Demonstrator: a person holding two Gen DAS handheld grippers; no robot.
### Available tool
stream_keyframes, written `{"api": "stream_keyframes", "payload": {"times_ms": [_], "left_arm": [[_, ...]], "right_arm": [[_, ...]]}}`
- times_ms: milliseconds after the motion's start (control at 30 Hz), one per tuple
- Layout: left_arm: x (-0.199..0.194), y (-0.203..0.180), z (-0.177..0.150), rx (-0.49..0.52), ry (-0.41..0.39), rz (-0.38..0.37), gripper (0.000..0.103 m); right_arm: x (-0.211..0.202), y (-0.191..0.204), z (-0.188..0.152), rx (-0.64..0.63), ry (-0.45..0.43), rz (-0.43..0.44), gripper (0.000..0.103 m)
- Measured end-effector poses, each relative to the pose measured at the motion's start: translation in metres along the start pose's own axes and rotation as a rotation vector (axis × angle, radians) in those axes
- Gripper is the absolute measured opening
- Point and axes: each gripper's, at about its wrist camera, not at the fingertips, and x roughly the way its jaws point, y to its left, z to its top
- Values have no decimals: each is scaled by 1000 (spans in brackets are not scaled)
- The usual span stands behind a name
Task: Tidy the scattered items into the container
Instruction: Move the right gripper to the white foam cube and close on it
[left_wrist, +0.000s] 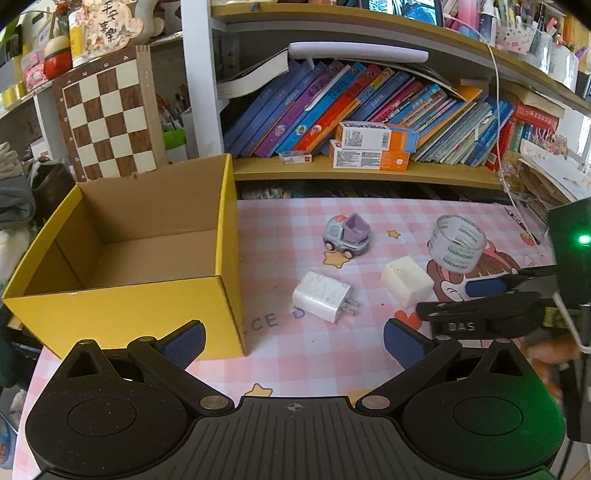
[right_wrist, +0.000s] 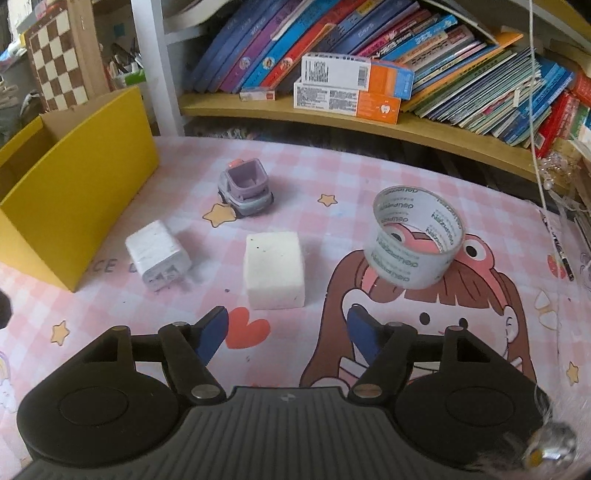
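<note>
A yellow cardboard box (left_wrist: 122, 310), open and empty inside, stands at the left; its side also shows in the right wrist view (right_wrist: 74, 206). On the pink checked mat lie a toy truck (left_wrist: 347, 235) (right_wrist: 246, 192), a white charger plug (left_wrist: 323, 301) (right_wrist: 158, 254), a white foam block (left_wrist: 406, 282) (right_wrist: 275, 269) and a clear tape roll (left_wrist: 458, 243) (right_wrist: 417, 236). My left gripper (left_wrist: 293, 343) is open and empty, near the box's front right corner. My right gripper (right_wrist: 288, 334) is open and empty, just short of the foam block; it also shows in the left wrist view (left_wrist: 480, 299).
A wooden shelf (right_wrist: 332, 122) with leaning books and orange-and-white boxes (left_wrist: 373, 146) runs along the back. A chessboard (left_wrist: 107, 114) leans behind the box. A white cable (right_wrist: 535, 110) hangs at the right, and a pen (right_wrist: 561, 247) lies at the mat's right edge.
</note>
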Motion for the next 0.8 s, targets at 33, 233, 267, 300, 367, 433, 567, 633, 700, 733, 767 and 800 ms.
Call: {"api": "stream_keyframes", "payload": {"times_ms": [33,233,267,300,367,433,567,633,700,733,767,800], "left_arm": [[0,-1,0,4,-1,-5,103],[0,-6,0,30,-6,-25,103],[0,-6,0,32,-6,-26,103],[0,-6,0,33,-7,-28,103],[-1,-6,0,35,-10,-29,103],[-1,-5,1,37,-12,-30,103],[0,-5,1,42,-10,-31,103],[1,-5,1,46,-9,-32,103],[0,-6,1,53,-10,-34,103],[0,-7,2,56,-11,-35,103],[0,-7,2,60,-13,-36,103],[0,-7,2,62,-15,-36,103]], "right_arm": [[4,0,0,-3,8,0,71],[19,0,2,-13,34,10,70],[20,-1,2,-11,36,13,69],[22,-1,3,-11,38,14,69],[26,0,4,-15,42,15,68],[29,0,5,-20,46,18,66],[35,0,7,-22,52,23,64],[36,1,9,-33,49,21,63],[37,1,10,-39,47,21,57],[37,1,11,-40,46,21,55],[37,1,11,-41,45,21,51],[37,1,12,-40,44,23,48]]}}
